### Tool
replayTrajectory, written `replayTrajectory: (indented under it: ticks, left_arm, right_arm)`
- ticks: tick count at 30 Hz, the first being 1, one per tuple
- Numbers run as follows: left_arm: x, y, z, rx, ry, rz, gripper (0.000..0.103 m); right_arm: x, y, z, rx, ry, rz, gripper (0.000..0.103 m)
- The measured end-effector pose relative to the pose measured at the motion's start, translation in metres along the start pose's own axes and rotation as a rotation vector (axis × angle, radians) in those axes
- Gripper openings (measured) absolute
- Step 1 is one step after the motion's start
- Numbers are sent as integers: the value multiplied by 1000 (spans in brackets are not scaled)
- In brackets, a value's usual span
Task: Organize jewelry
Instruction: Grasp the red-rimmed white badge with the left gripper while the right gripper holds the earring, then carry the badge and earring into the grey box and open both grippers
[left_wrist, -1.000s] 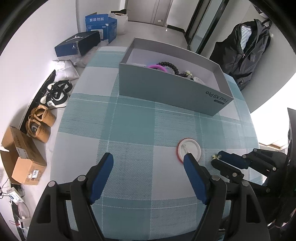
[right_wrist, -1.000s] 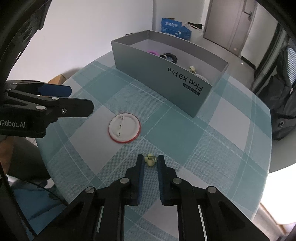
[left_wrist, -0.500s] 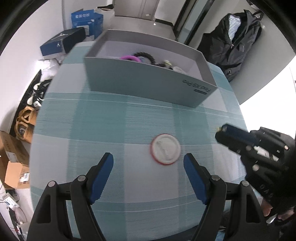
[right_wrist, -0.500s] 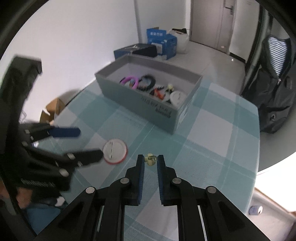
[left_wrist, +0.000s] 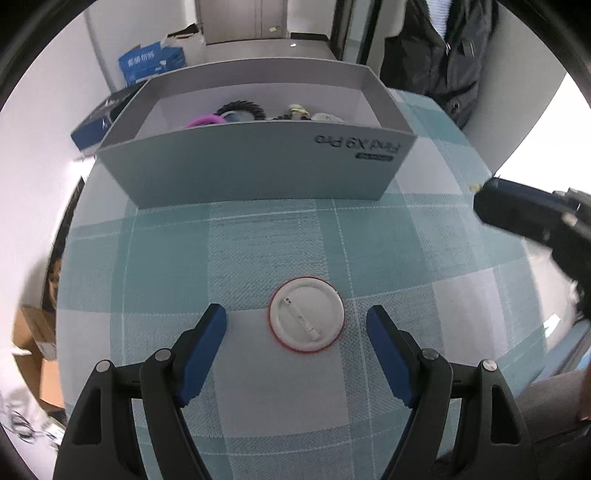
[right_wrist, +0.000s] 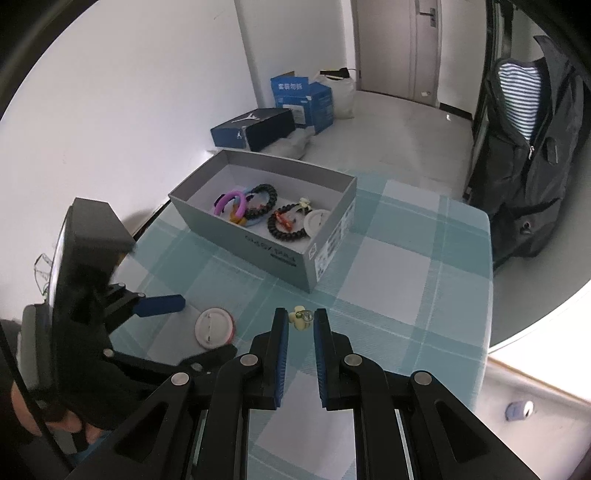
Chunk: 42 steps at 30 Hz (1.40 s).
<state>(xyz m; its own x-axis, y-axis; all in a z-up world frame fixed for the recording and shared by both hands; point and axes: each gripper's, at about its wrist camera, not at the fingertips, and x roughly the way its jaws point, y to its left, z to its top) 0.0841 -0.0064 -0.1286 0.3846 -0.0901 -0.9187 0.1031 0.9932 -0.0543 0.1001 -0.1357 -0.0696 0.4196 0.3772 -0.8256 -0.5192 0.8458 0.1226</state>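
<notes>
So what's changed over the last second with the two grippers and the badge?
The right gripper, shut on the small cream charm, has lifted it off the table. The left gripper, open, has slid over to straddle the round badge. Badge and grey box stayed put.

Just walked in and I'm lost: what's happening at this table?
A person is sorting jewelry into a grey box with two handheld grippers. The right gripper is shut on a small pale trinket, held above the checked tablecloth. The left gripper is open around a round white badge lying on the cloth.
</notes>
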Motion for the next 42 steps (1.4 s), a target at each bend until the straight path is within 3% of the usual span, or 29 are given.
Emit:
replayTrajectory:
  ticks: [12, 16, 30, 42]
  left_arm:
    - [0, -4, -2, 40, -15, 22, 72]
    - [-1, -11, 2, 60, -29, 13, 38]
    - [-7, -4, 4, 29, -32, -27, 38]
    - [-39, 23, 20, -82, -117, -82, 38]
  right_arm:
    - [-12, -5, -2, 26, -17, 11, 13]
    - [-13, -7, -1, 38, -17, 12, 13]
    - [-13, 0, 6, 37, -25, 27, 13]
    - [-13, 12, 25, 54, -53, 70, 13]
